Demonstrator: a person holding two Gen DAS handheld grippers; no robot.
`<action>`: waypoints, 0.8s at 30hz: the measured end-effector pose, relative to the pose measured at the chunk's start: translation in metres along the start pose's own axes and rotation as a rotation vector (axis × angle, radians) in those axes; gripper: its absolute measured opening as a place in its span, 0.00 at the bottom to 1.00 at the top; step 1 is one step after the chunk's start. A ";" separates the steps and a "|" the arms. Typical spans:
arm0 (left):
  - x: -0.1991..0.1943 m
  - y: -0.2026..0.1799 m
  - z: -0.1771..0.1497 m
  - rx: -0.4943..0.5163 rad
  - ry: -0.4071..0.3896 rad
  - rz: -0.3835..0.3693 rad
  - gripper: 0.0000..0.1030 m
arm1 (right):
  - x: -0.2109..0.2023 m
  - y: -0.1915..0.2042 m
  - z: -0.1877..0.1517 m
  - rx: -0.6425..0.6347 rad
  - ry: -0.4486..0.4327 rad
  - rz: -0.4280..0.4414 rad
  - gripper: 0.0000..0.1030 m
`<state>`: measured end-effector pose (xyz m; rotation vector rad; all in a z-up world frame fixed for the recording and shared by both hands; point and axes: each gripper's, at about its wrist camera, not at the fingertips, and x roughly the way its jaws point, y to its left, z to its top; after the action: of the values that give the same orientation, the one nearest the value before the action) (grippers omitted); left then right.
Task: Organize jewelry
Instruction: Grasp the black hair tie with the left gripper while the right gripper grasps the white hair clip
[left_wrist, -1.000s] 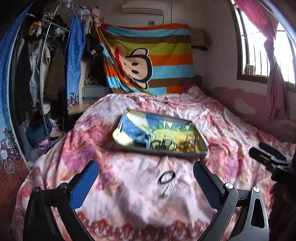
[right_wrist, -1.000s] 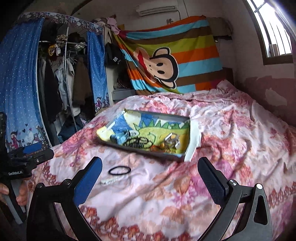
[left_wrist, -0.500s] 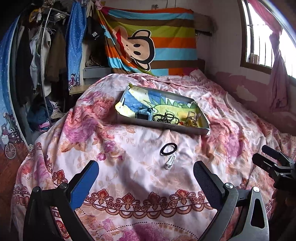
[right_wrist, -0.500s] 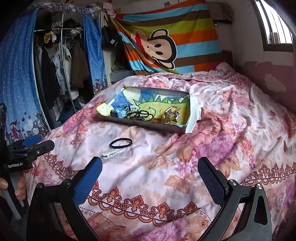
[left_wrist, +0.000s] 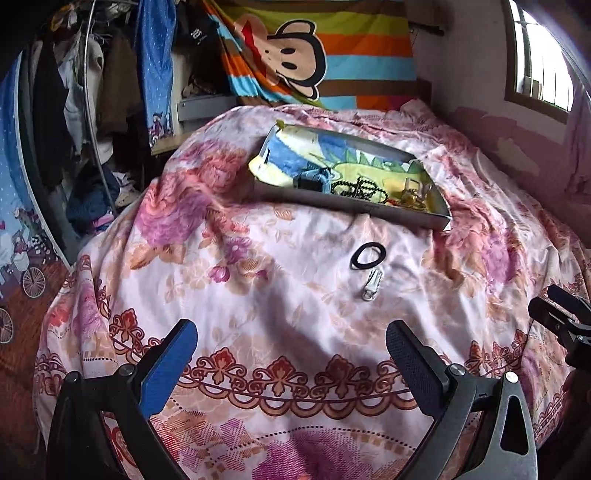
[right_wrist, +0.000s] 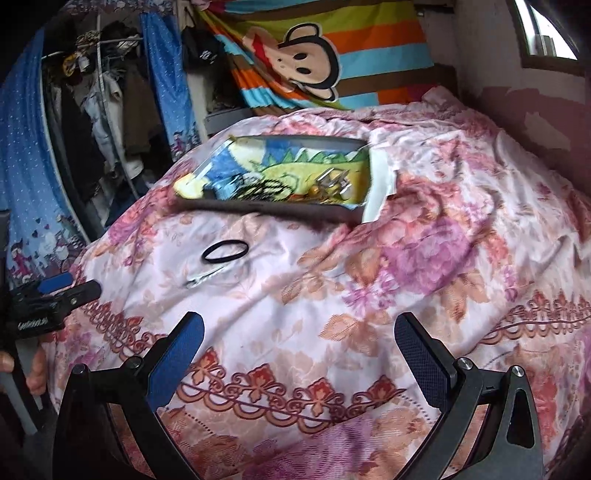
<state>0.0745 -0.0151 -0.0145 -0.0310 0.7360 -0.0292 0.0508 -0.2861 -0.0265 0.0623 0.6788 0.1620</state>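
Observation:
A shallow grey tray (left_wrist: 351, 208) (right_wrist: 280, 214) lined with a dinosaur-print cloth rests on the floral bedspread; it holds a black bead necklace (left_wrist: 356, 188) (right_wrist: 258, 188), a small dark box and some metallic pieces (left_wrist: 413, 192) (right_wrist: 332, 182). In front of the tray lie a black hair tie (left_wrist: 368, 256) (right_wrist: 224, 251) and a small white clip (left_wrist: 370, 288) (right_wrist: 201, 277). My left gripper (left_wrist: 291, 363) hovers open near the bed's foot, well short of both. My right gripper (right_wrist: 301, 354) is open too, right of them, with nothing between its fingers.
The bedspread (left_wrist: 258, 295) drops off at the near and left edges. A clothes rack (left_wrist: 85, 92) with a blue curtain stands left. A striped monkey blanket (left_wrist: 317, 55) hangs behind. A pink wall and a window (left_wrist: 539, 55) are at right. A hand (right_wrist: 22, 369) holds the left gripper.
Both grippers have pulled back and tilted down; the tray, hair tie and clip now sit farther away and higher in view. Both stayed open; nothing was picked up.

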 end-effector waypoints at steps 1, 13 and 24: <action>0.003 0.001 0.001 -0.001 0.013 -0.003 1.00 | 0.002 0.003 -0.001 -0.015 0.008 0.009 0.98; 0.056 0.003 0.041 0.035 0.114 -0.221 1.00 | 0.029 0.030 -0.006 -0.146 0.122 0.093 0.98; 0.113 -0.011 0.072 0.023 0.126 -0.449 0.71 | 0.085 0.042 0.010 -0.223 0.202 0.151 0.98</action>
<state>0.2067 -0.0288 -0.0365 -0.1731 0.8430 -0.4714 0.1168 -0.2309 -0.0667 -0.1189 0.8541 0.3922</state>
